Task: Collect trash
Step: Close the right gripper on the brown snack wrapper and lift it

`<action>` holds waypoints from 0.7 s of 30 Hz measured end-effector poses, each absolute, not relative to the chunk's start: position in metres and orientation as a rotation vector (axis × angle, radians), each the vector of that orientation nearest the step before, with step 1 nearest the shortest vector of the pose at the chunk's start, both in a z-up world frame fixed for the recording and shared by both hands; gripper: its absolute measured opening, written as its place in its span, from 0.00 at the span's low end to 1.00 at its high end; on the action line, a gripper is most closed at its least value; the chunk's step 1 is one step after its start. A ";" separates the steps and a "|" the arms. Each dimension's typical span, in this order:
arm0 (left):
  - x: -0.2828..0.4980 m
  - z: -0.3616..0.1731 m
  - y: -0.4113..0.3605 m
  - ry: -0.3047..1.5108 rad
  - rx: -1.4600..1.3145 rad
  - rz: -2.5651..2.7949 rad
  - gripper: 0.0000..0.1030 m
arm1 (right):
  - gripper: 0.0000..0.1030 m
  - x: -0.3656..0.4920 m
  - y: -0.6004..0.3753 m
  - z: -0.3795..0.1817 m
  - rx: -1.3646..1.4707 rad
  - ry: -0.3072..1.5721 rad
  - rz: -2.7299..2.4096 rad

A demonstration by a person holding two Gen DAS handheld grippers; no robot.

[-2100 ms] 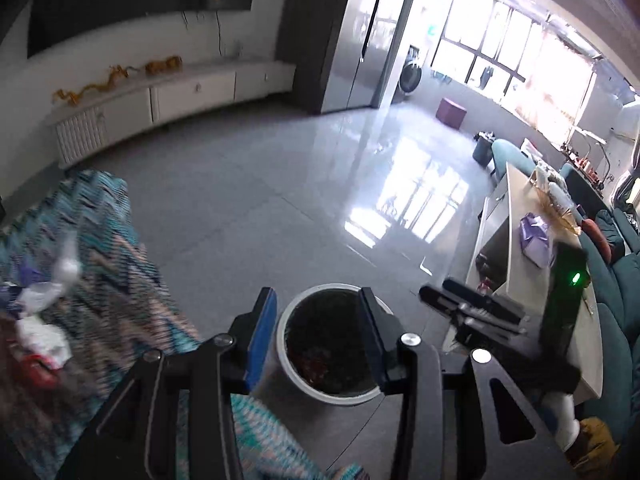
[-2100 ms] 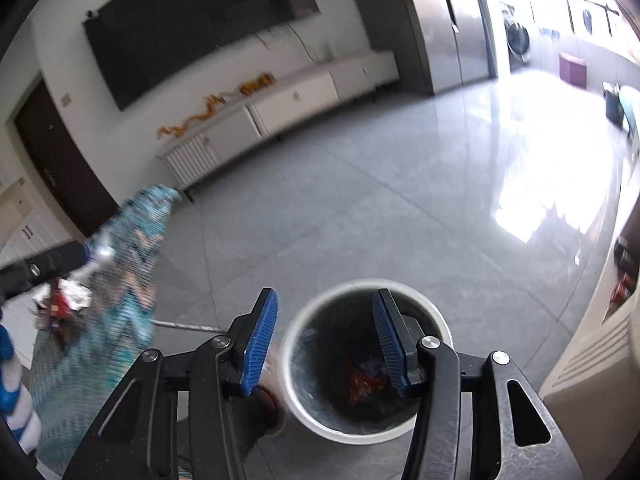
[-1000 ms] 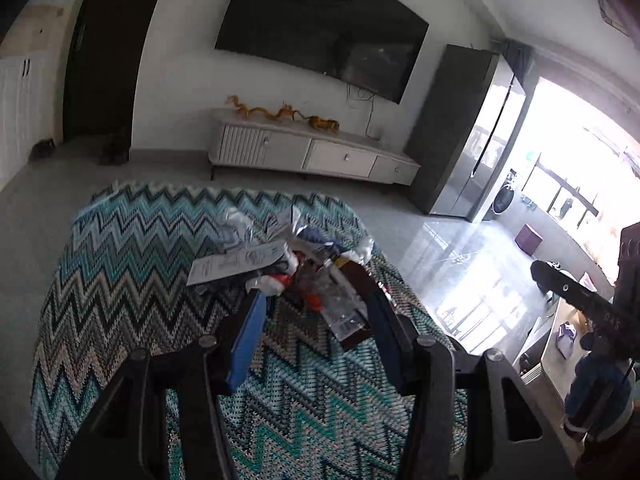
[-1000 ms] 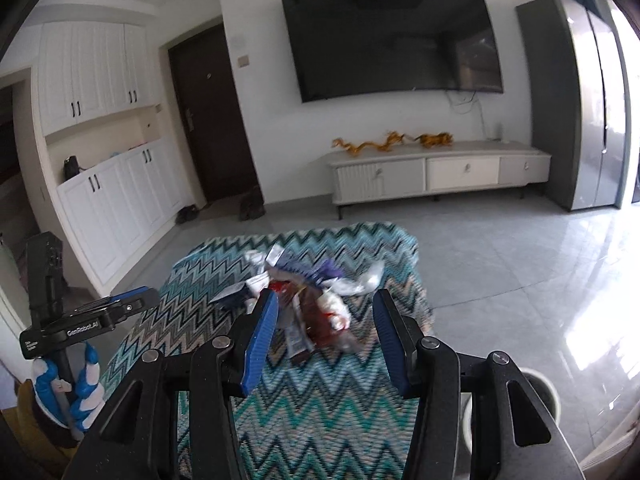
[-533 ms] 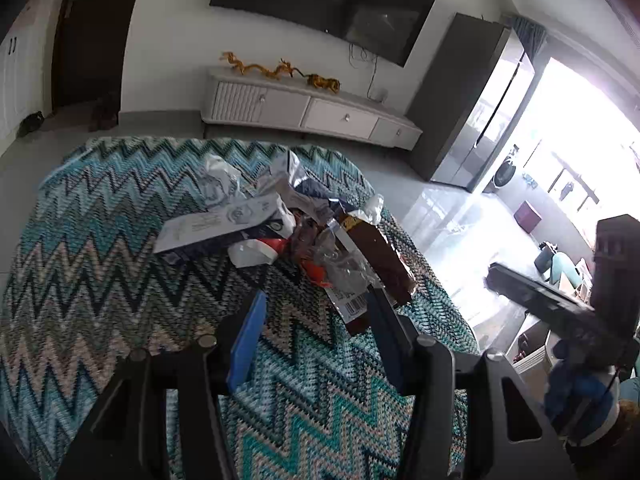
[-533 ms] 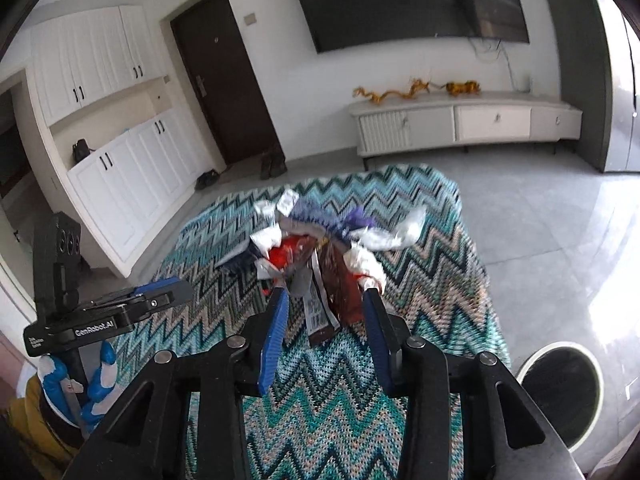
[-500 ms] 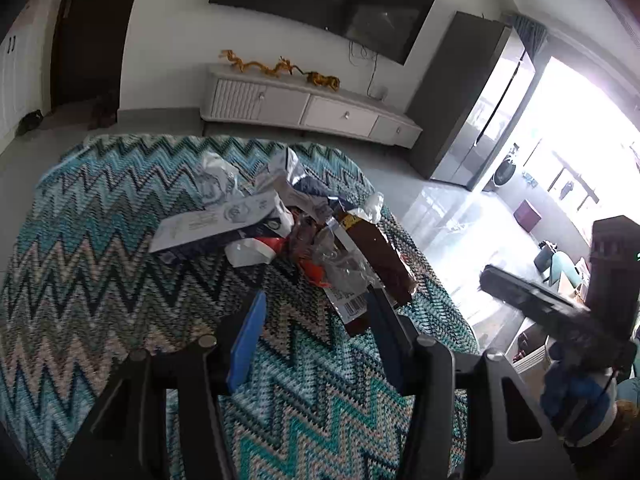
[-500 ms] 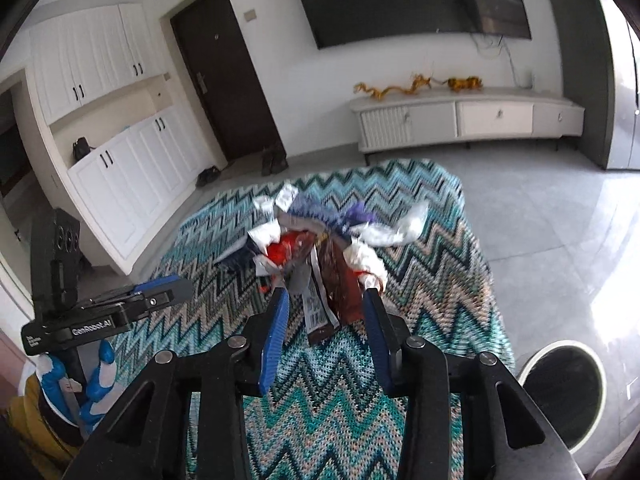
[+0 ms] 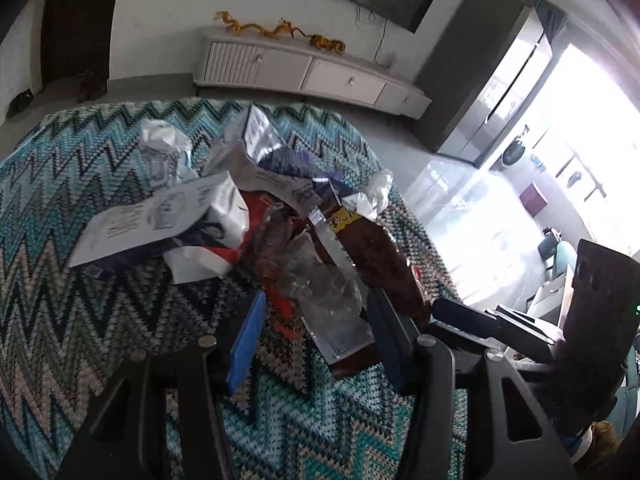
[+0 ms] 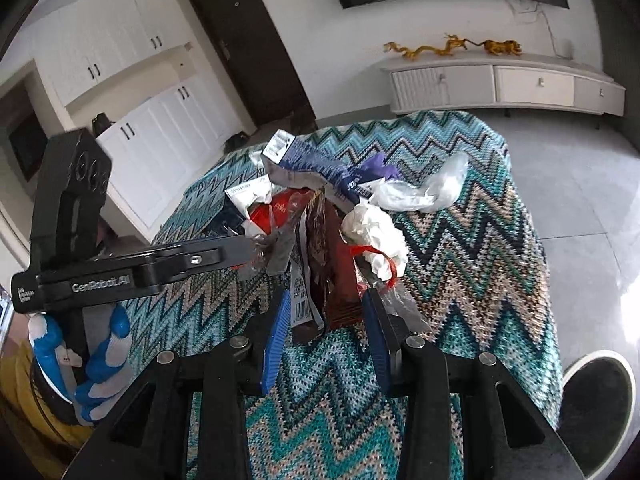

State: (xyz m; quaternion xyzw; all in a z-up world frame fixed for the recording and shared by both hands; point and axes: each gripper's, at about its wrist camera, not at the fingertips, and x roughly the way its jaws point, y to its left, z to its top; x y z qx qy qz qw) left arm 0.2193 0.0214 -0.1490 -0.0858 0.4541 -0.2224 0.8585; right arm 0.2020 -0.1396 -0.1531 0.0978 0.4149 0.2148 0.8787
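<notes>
A pile of trash lies on a table under a zigzag cloth (image 9: 80,300). In it are a brown wrapper (image 9: 380,256), a clear plastic wrapper (image 9: 328,292), a white printed packet (image 9: 160,216) and crumpled foil (image 9: 164,148). My left gripper (image 9: 316,336) is open, its blue pads either side of the clear wrapper's near end. My right gripper (image 10: 326,332) is open and narrower. The near end of the brown wrapper (image 10: 332,272) lies between its pads. White tissue (image 10: 376,232) and a red wrapper (image 10: 276,212) sit just beyond.
A white-rimmed trash bin (image 10: 596,392) stands on the floor at the table's right. A gloved hand (image 10: 100,360) holds the left gripper (image 10: 240,248), close to the pile's left side. A low white cabinet (image 9: 304,76) and a tall fridge (image 9: 492,80) line the far wall.
Both grippers have swung from above the bin to the table and come down close to the pile. The right jaws have narrowed; the left jaws keep their width.
</notes>
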 end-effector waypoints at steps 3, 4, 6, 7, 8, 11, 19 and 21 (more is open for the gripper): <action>0.225 -0.157 0.021 0.977 -0.189 -0.457 0.48 | 0.31 0.207 -0.139 -0.158 0.215 0.866 0.464; 0.227 -0.159 0.022 0.983 -0.197 -0.456 0.45 | 0.30 0.207 -0.139 -0.158 0.217 0.866 0.467; 0.230 -0.163 0.024 0.994 -0.215 -0.457 0.40 | 0.27 0.208 -0.138 -0.159 0.219 0.865 0.475; 0.231 -0.165 0.026 0.998 -0.224 -0.459 0.38 | 0.27 0.208 -0.137 -0.159 0.220 0.866 0.480; 0.231 -0.167 0.028 1.002 -0.232 -0.458 0.35 | 0.27 0.208 -0.136 -0.160 0.221 0.865 0.484; 0.232 -0.169 0.034 1.009 -0.237 -0.454 0.29 | 0.27 0.209 -0.132 -0.161 0.221 0.867 0.496; 0.228 -0.183 0.049 1.035 -0.274 -0.466 0.08 | 0.23 0.218 -0.116 -0.166 0.192 0.883 0.516; 0.223 -0.182 0.052 1.027 -0.277 -0.474 0.06 | 0.16 0.219 -0.113 -0.166 0.193 0.882 0.524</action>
